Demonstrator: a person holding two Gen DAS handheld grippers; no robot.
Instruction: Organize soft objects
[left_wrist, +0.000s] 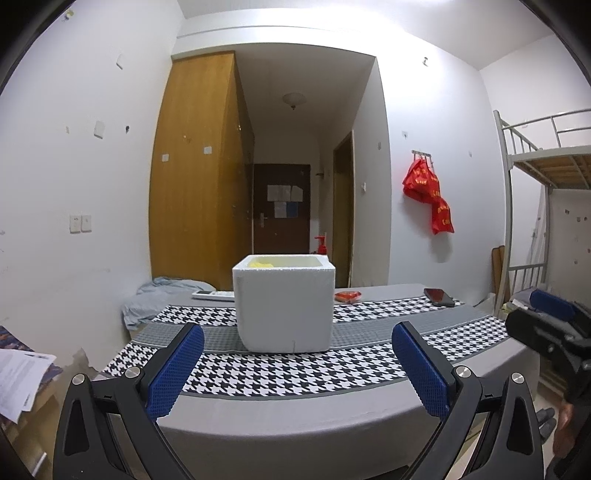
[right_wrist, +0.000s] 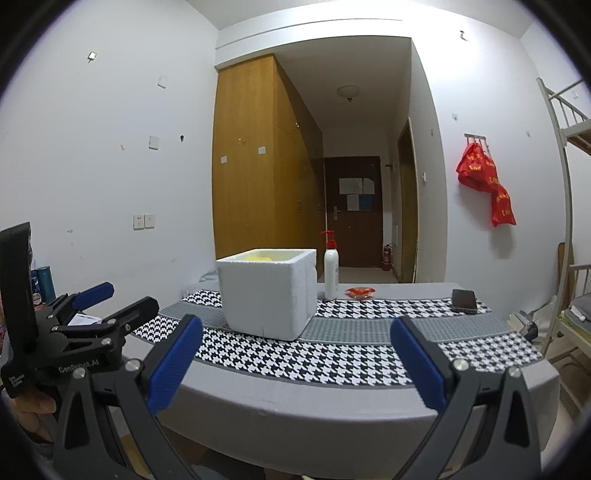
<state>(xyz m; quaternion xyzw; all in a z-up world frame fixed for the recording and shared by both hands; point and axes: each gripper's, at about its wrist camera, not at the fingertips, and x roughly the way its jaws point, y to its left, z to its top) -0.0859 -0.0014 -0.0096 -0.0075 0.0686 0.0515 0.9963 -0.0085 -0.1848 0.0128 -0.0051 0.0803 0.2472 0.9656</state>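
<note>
A white foam box (left_wrist: 284, 306) stands on the houndstooth cloth on the table; it also shows in the right wrist view (right_wrist: 267, 293). Something yellow (left_wrist: 260, 263) lies inside it, also seen from the right (right_wrist: 264, 255). My left gripper (left_wrist: 297, 369) is open and empty, held in front of the table's near edge, facing the box. My right gripper (right_wrist: 295, 363) is open and empty, also short of the table. Each gripper shows at the edge of the other's view, the right one (left_wrist: 554, 317) and the left one (right_wrist: 92, 306).
On the table (left_wrist: 332, 417) lie a small red packet (left_wrist: 348, 296), a dark phone (left_wrist: 439, 296), a white remote (left_wrist: 212, 294) and a pump bottle (right_wrist: 331, 271). A crumpled grey cloth (left_wrist: 159, 301) lies at the far left. A bunk bed (left_wrist: 546, 177) stands right.
</note>
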